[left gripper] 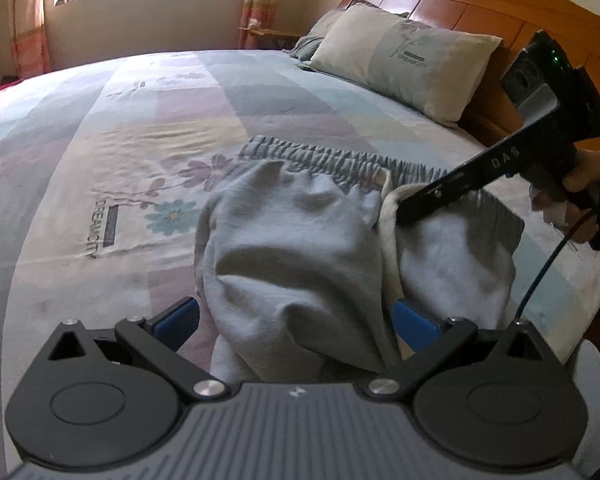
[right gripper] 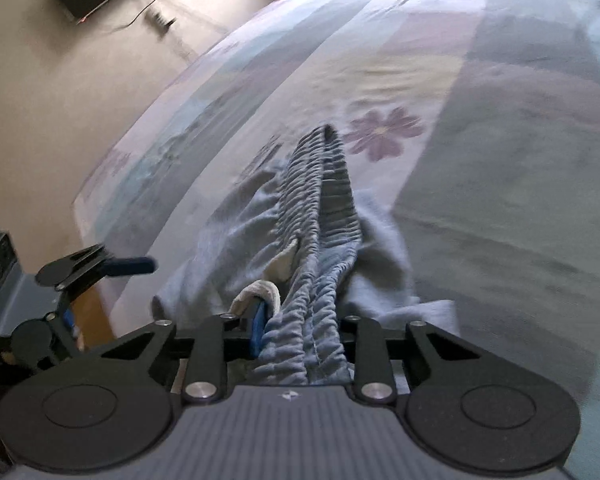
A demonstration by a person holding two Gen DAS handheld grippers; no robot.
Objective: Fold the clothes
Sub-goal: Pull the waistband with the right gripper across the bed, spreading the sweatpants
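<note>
Bedsheet (left gripper: pixel 100 128) and pillow (left gripper: pixel 404 68) print reads "DREAMCITY". Grey pants (left gripper: pixel 300 248) bunched at bed's near edge, waistband running across toward the headboard (left gripper: pixel 480 8). Right claw (right gripper: pixel 300 332) clamps the waistband; left claw (left gripper: pixel 296 320) wide open around the cloth.

Grey sweatpants (left gripper: pixel 300 264) – bunched and rumpled, ribbed elastic waistband (right gripper: pixel 320 216) gathered, partly lifted off the bed

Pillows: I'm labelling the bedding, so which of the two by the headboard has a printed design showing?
The front pillow, beige with a dark plant motif and lettering on its face. The grey pillow behind it is mostly hidden and shows no print.
</note>
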